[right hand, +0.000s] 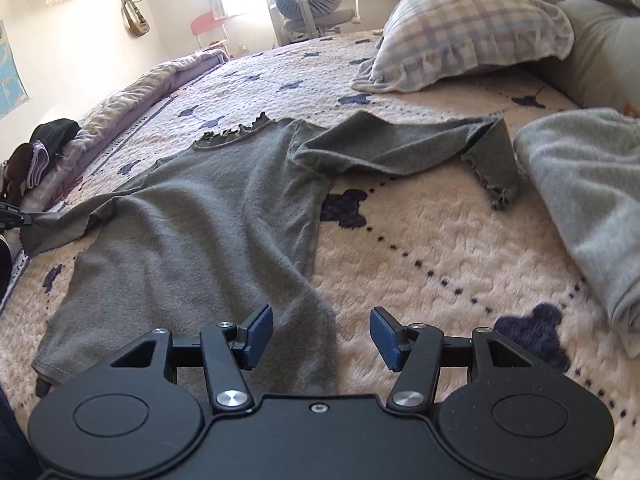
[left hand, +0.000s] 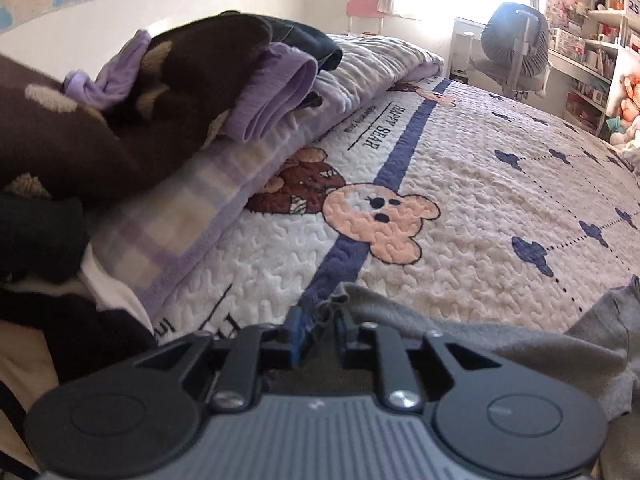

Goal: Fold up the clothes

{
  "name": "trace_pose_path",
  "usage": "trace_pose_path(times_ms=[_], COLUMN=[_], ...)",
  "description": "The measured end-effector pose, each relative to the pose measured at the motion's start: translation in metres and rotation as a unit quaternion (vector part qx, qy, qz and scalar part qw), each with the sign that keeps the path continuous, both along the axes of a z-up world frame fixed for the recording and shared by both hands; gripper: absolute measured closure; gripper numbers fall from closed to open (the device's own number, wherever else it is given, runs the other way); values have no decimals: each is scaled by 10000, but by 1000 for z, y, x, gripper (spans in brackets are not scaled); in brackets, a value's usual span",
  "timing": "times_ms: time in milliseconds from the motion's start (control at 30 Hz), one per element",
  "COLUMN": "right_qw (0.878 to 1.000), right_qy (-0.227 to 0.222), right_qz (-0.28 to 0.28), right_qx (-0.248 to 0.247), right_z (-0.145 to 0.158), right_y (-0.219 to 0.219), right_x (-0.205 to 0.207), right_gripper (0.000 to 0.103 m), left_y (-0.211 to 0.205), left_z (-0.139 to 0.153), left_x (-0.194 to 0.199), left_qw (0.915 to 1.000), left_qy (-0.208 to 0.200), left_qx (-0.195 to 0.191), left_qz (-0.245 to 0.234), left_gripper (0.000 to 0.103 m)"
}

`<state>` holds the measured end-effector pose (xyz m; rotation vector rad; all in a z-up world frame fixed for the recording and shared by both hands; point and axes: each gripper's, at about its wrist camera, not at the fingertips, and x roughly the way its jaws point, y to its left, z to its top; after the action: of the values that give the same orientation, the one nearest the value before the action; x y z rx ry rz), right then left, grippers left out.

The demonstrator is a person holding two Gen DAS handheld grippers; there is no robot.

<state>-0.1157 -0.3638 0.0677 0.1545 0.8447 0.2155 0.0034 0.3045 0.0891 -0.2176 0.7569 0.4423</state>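
Observation:
A grey long-sleeved top (right hand: 200, 220) lies spread face-down on the quilted bedspread (right hand: 440, 260), frilled collar away from me. One sleeve (right hand: 400, 140) stretches out to the right. The other sleeve (right hand: 60, 228) runs left to my left gripper (right hand: 12, 214) at the picture's edge. In the left wrist view that gripper (left hand: 318, 332) has its jaws a little apart. The sleeve's grey edge (left hand: 480, 344) lies between them and over the right finger, with a gap showing at the pads. My right gripper (right hand: 320, 336) hovers open over the top's lower right hem, with nothing between its fingers.
A pile of brown and purple clothes (left hand: 120, 120) sits on a rolled plaid blanket (left hand: 200, 216) along the bed's left side. A plaid pillow (right hand: 472, 28) lies at the far right, a folded grey garment (right hand: 580, 200) nearer. A desk chair (left hand: 516, 52) and shelves (left hand: 592, 40) stand beyond the bed.

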Motion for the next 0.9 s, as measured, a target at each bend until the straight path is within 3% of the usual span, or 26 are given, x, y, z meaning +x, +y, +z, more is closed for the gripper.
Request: trace_pose_path(times_ms=[67, 200, 300, 433, 567, 733, 867, 900], right_qw=[9999, 9992, 9986, 9958, 9910, 9869, 9834, 9821], right_qy=[-44, -128, -287, -318, -129, 123, 408, 449], right_qz=[27, 86, 280, 716, 1208, 1514, 1691, 1748], right_qx=[-108, -369, -356, -473, -560, -544, -523, -547], right_z=[1, 6, 13, 14, 10, 4, -12, -17], right_y=[-5, -15, -16, 0, 22, 38, 49, 53], right_x=[10, 40, 76, 137, 200, 264, 306, 312], right_gripper=[47, 46, 47, 47, 50, 53, 53, 53], left_y=[-3, -15, -42, -100, -160, -197, -207, -211], left_z=[1, 21, 35, 38, 18, -17, -42, -46], left_x=[-11, -22, -9, 34, 96, 160, 185, 188], left_qw=[10000, 9991, 9952, 9768, 9506, 9324, 9160, 9133], left_qy=[-24, -190, -343, -357, -113, 501, 743, 776], left_qx=[17, 380, 173, -58, -431, -520, -867, -809], left_qz=[42, -80, -901, -2110, -3072, -3541, -3847, -3917], left_gripper=[32, 29, 24, 23, 23, 27, 27, 27])
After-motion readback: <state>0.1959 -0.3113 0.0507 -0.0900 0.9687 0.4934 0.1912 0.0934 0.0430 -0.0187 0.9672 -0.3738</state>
